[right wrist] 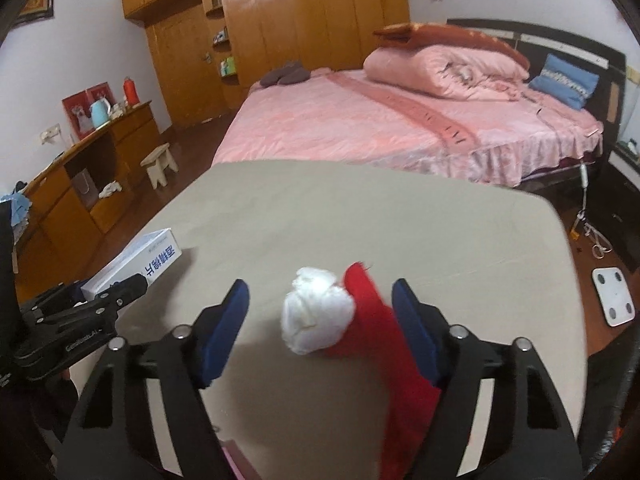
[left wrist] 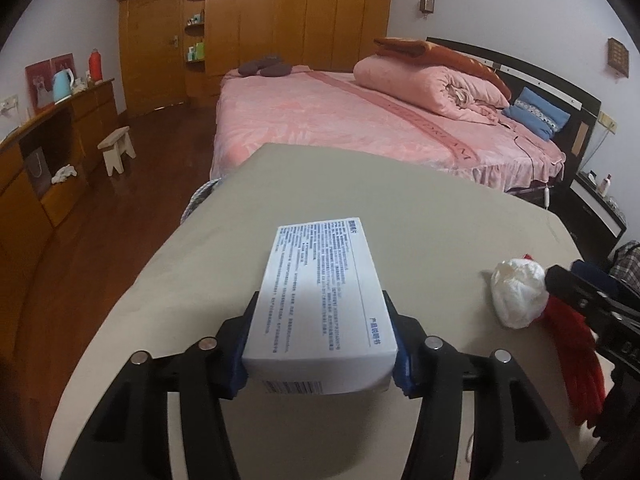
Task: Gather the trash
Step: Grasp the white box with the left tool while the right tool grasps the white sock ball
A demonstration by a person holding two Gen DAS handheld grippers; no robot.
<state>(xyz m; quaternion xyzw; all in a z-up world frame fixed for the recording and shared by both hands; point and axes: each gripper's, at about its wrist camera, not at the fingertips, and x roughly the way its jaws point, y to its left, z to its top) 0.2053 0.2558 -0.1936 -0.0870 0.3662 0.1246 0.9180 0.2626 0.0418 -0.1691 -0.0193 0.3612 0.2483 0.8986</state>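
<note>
Blue-padded fingers of the left gripper are clamped on the long sides of a white carton, one pad pressed to each flank near its nearer end. The carton is printed with small blue text on its upper face and carries a barcode on the end facing the camera; it juts forward over the beige tabletop, and whether it is lifted clear of the surface cannot be told.

On the right gripper the two pads stand apart, gripping nothing. Between them on the table lies a crumpled white wad, paper or plastic, free of the left pad. A red cloth or bag touches the wad's right side and runs back toward the camera just beside the right-hand pad; whether the pad presses it is unclear because that part is blurred. From the left wrist view, the wad and the red piece sit at the right side of the table, well apart from the carton, with the other gripper's black finger reaching in beside them.

From the right wrist view, the carton shows at the table's left edge, in the dark fingers of the left tool.

Beyond the table stands a bed with a pink cover, a rolled pink quilt and a blue pillow by the dark headboard. Wooden wardrobes line the far wall. A low wooden cabinet runs along the left wall, bearing a pale blue kettle and a red flask. A small pale stool stands on the dark wooden floor, and a white bathroom scale lies on the floor to the right.
</note>
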